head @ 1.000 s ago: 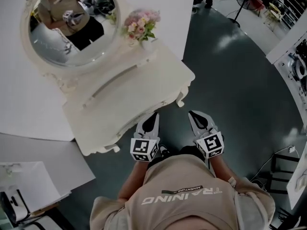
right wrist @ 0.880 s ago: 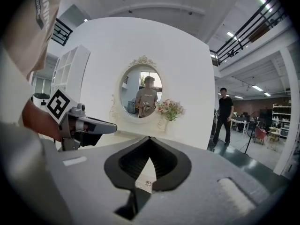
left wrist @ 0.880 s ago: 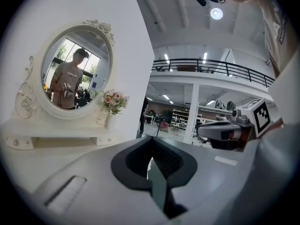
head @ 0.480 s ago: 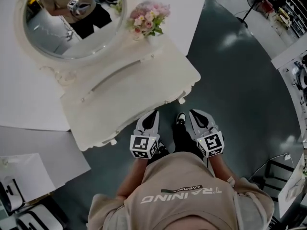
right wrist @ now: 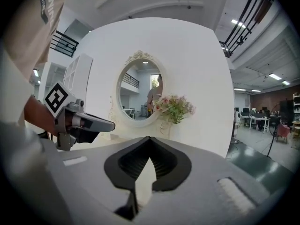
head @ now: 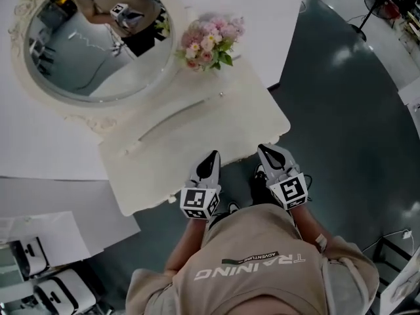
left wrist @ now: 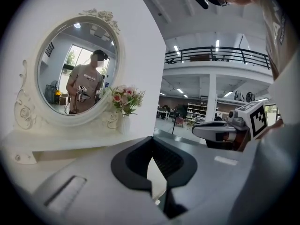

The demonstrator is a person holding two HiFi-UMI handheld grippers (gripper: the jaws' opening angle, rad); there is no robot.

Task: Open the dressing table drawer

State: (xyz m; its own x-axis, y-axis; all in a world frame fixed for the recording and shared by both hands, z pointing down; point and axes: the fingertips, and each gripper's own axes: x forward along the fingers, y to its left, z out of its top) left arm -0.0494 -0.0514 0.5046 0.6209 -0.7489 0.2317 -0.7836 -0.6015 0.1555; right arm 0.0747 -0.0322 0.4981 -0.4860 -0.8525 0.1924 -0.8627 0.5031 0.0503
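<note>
The cream dressing table point(head: 197, 143) stands in front of me, with an oval mirror point(head: 92, 44) and a vase of pink flowers point(head: 210, 41) on it. Its top hides the drawer front in the head view. My left gripper point(head: 210, 159) is shut and empty, its tip just over the table's front edge. My right gripper point(head: 264, 151) is also shut and empty, beside the table's front right corner and above the floor. The left gripper view looks past the closed left gripper point(left wrist: 151, 139) at the mirror point(left wrist: 77, 74). The right gripper point(right wrist: 149, 138) points at the flowers point(right wrist: 174, 106).
A white wall panel point(head: 46, 156) backs the table. Dark green floor point(head: 341, 110) spreads to the right. Grey boards and equipment cases point(head: 46, 287) lie at the lower left. My shoes point(head: 259, 176) are on the floor between the grippers.
The table has shifted right and nearer in the head view. Both grippers have come up to its front edge and stay shut.
</note>
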